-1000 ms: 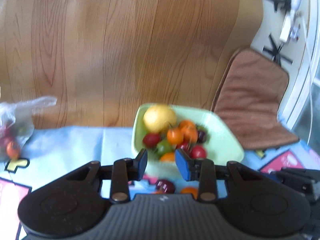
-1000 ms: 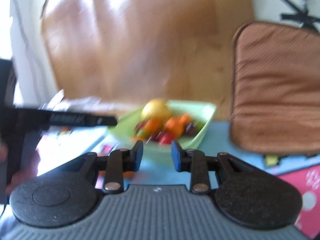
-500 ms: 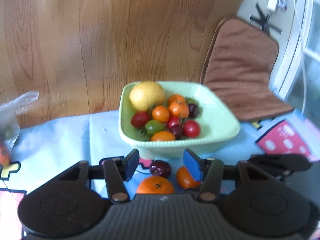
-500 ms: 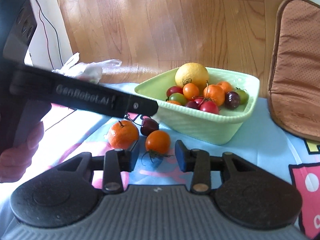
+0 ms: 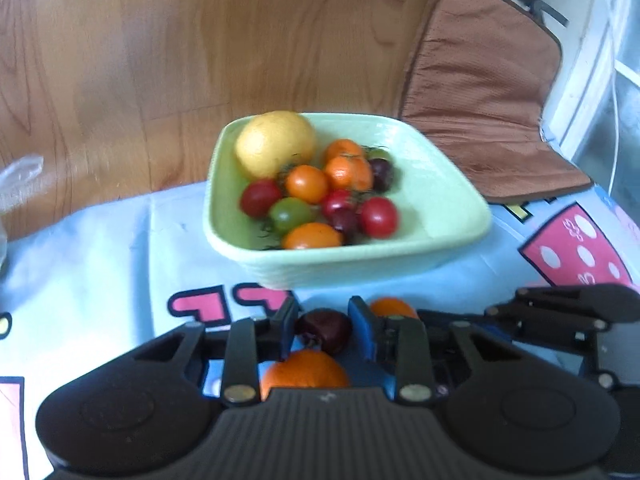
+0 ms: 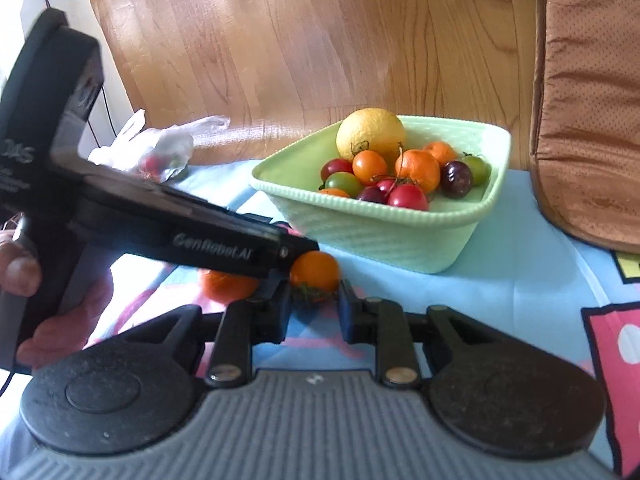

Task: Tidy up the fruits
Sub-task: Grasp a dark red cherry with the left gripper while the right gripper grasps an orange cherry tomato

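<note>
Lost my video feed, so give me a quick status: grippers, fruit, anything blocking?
Left gripper shut on dark tomato. Right gripper shut on orange tomato. Mandarin loose on cloth. Green bowl just ahead, path clear.

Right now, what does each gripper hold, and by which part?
The left gripper pinches the dark tomato by its sides. The right gripper pinches the orange tomato low, near its stem end.

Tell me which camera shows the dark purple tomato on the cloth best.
The left wrist view: the purple tomato sits clamped between the left gripper pads, unobstructed. In the right wrist view that gripper's body hides it; only the orange tomato and tangerine show.
</note>
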### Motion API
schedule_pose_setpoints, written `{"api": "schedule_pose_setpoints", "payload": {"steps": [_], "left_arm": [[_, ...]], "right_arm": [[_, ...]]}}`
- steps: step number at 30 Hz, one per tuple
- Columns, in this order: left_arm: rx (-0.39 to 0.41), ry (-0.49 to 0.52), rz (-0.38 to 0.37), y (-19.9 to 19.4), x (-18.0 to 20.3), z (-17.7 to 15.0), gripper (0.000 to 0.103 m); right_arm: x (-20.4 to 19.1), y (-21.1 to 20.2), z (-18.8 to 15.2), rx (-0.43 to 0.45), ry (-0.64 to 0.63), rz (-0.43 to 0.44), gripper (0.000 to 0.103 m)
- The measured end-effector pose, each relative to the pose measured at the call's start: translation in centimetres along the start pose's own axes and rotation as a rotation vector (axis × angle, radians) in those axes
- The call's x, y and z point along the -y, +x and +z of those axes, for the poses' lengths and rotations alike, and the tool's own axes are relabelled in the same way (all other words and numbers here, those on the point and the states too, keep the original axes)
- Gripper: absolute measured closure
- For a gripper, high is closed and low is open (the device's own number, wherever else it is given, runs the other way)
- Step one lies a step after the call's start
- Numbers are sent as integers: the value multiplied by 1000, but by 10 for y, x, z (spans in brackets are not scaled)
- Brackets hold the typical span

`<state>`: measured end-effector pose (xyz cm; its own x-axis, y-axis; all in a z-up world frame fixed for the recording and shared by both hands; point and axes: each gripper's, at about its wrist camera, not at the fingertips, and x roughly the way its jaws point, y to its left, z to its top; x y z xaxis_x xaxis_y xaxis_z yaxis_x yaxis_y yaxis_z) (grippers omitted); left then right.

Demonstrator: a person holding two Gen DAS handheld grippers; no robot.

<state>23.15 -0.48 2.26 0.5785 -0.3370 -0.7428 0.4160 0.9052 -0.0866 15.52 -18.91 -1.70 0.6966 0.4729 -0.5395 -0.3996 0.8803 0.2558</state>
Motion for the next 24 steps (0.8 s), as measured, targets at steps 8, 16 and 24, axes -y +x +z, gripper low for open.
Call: {"api": "schedule_pose_setpoints", "payload": {"steps": [8, 16, 24], "left_arm": [[20, 68, -85, -16, 65, -15, 74], [52, 114, -62, -54, 114, -84, 74], [119, 40, -14, -102, 109, -138, 74]], "right_arm": [[13, -58, -38, 19, 18, -72, 76], [2, -120, -89, 64, 15, -129, 76], [-27, -141, -113, 81, -48, -93, 77]]}}
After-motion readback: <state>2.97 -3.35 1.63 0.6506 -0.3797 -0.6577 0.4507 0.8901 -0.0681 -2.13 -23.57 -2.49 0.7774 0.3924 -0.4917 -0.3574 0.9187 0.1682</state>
